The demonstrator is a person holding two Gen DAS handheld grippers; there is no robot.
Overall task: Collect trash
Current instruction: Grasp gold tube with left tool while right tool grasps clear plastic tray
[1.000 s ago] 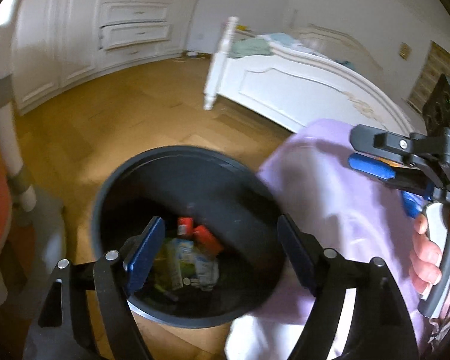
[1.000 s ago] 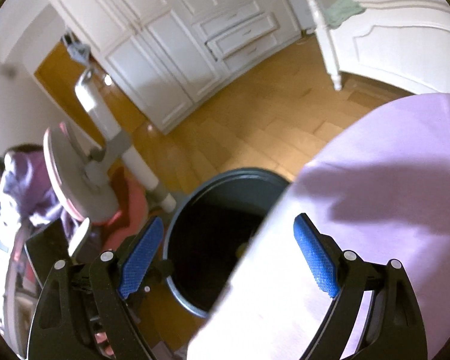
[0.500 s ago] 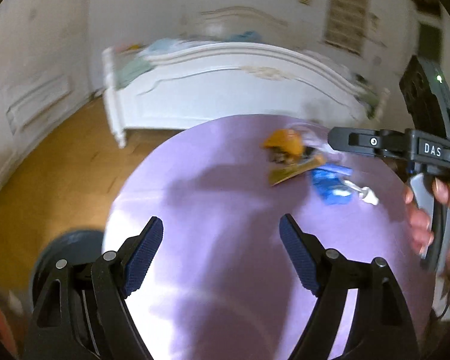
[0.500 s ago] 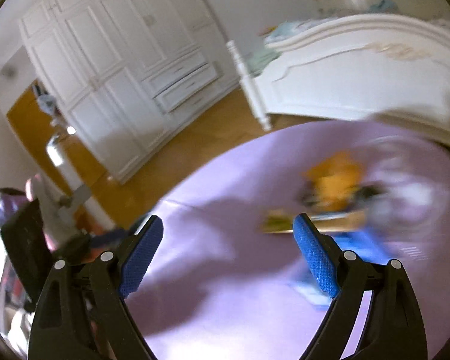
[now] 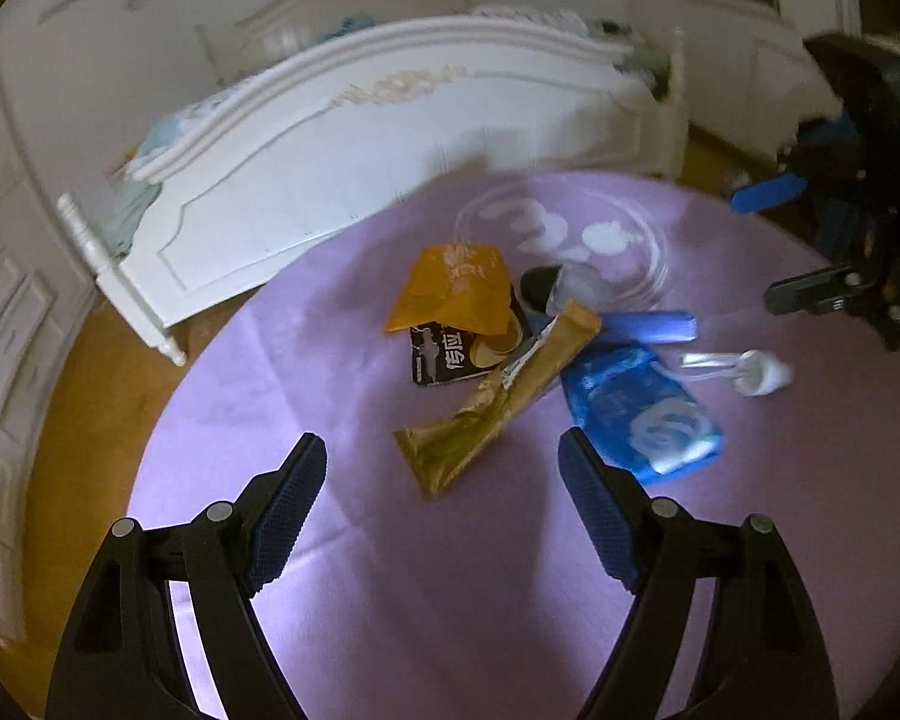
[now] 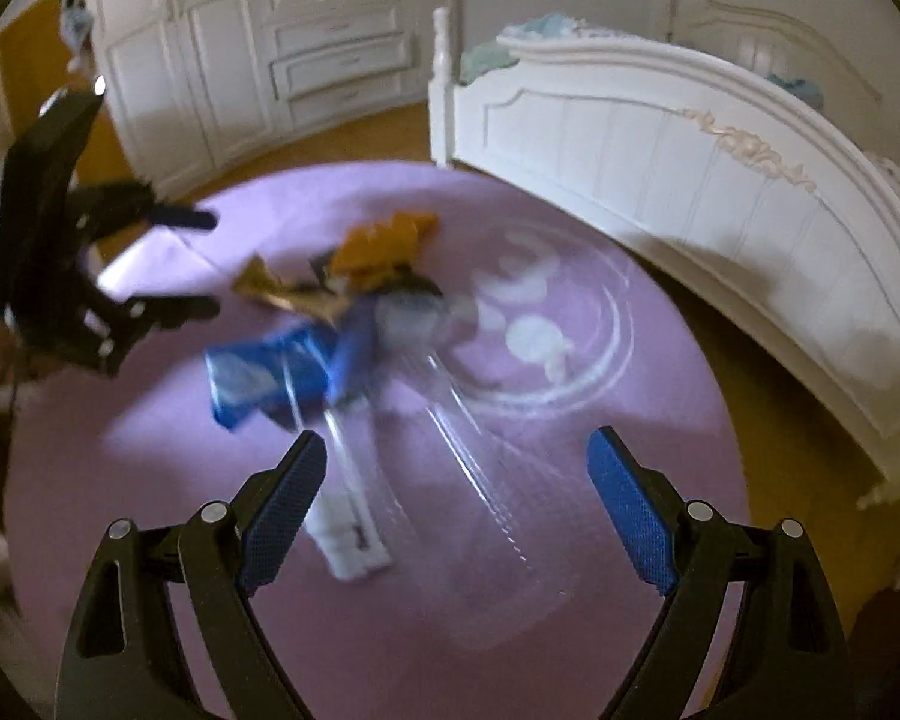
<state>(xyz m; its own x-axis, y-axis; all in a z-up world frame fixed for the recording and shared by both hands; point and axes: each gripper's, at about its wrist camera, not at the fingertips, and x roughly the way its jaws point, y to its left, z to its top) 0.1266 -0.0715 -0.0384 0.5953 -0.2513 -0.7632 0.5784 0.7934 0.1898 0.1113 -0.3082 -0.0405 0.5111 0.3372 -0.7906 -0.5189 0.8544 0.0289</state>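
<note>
A pile of trash lies on a round purple table [image 5: 342, 570]: an orange bag [image 5: 453, 294], a black packet [image 5: 444, 357], a gold wrapper [image 5: 492, 408], a blue pouch [image 5: 642, 414], a blue tube [image 5: 654, 327] and a white crumpled piece [image 5: 756, 372]. My left gripper [image 5: 441, 504] is open and empty, hovering just short of the gold wrapper. My right gripper [image 6: 456, 498] is open and empty above a clear plastic bag [image 6: 492, 492] and a white strip [image 6: 348, 534]. The blue pouch [image 6: 264, 372] and orange bag [image 6: 384, 246] appear blurred beyond it.
A white bed footboard [image 5: 354, 138] stands behind the table. White wardrobe doors and drawers [image 6: 306, 54] line the far wall over a wooden floor [image 6: 330, 132]. The other gripper shows at the right edge of the left wrist view [image 5: 840, 276] and at the left edge of the right wrist view [image 6: 90, 264].
Both grippers swung from the black trash bin beside the table over to the trash pile on the purple table. Both stayed open and empty.
</note>
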